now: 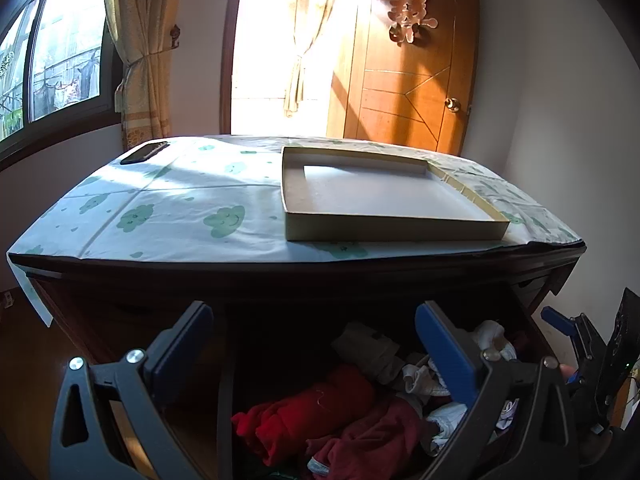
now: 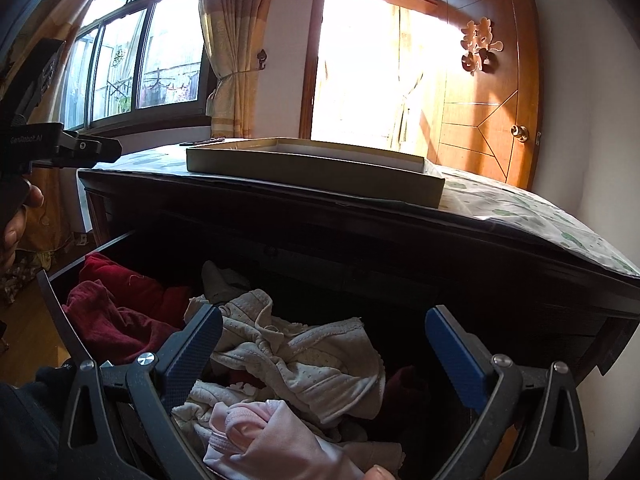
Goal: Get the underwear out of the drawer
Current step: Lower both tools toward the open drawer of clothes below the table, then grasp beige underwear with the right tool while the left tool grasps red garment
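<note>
Down inside the open drawer [image 2: 56, 296] lies the underwear [image 2: 304, 356], a crumpled cream heap with dotted fabric and stitched edges, sitting toward the middle and right of the compartment, with a pale pink garment [image 2: 256, 428] in front of it and dark red clothes [image 2: 116, 312] bunched to its left. No clear long axis shows in the heap; it sprawls roughly left to right with a raised fold near its centre. From the right gripper [image 2: 324, 344] the heap lies straight ahead and just below, framed between its two blue-padded fingers, which are spread wide and grasp nothing. The left gripper [image 1: 312, 344] hovers over the drawer's left part, above the red clothes [image 1: 320, 412], its fingers likewise spread and empty; the cream pieces [image 1: 424, 380] sit off toward its right finger. So the right hand looks nearer and better lined up for the pick, I judge. Both tools tilt downward into the drawer from its front. Above, on the dresser's cloud-print cloth [image 1: 180, 208], rests a shallow cardboard box [image 1: 396, 232]
</note>
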Tool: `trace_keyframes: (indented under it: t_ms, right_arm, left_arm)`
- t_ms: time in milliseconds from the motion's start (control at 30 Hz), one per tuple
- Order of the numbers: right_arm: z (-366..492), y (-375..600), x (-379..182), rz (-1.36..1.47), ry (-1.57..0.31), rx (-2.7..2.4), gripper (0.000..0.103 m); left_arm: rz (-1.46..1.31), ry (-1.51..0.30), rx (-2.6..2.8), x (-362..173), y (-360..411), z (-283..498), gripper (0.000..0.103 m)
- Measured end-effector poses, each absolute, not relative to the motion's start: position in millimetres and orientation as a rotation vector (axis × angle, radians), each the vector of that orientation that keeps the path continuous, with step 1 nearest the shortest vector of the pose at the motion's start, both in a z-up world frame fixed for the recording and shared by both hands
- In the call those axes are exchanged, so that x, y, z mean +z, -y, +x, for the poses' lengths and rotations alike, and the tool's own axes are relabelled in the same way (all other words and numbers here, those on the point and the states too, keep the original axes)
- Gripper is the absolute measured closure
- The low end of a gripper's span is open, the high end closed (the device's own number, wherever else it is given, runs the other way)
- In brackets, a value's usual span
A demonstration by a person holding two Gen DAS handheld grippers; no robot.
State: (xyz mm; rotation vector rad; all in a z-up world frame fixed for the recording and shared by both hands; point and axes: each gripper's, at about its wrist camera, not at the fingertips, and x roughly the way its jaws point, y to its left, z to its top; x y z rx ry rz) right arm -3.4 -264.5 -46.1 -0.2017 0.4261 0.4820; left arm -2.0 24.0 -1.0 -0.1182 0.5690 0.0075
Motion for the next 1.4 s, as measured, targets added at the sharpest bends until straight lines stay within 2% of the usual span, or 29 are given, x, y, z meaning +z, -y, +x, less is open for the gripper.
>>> trace_keyframes:
  t_ms: [300,700,900,1167,1400]
  right_arm:
    - [-1,263,-47,-0.219,-0.474,0.496,0.001]
    - [24,249,-52,-0.331,-0.702,0.622,0.001]
    - [34,239,-60,-0.384,-0.798,0.666,0.000]
    - [35,237,-61,-0.401,-0.814,0.663,0.001]
    - [42,214,-64,-0.547,-0.858,0.731,0.001]
  left_arm:
    - [-0.071,-0.608,-0.035,-6,-21,6,0.000]
    - [-0.019,-0.841,-0.155,-60,-33,35,0.000]
    - [0.056,-0.885,-0.187,-69,-20,40,0.000]
    - [0.157,-0.971,-0.251,-79,-9,40,0.000]
    - [0.199,-1.103,-0.378,-100,0,61,0.000]
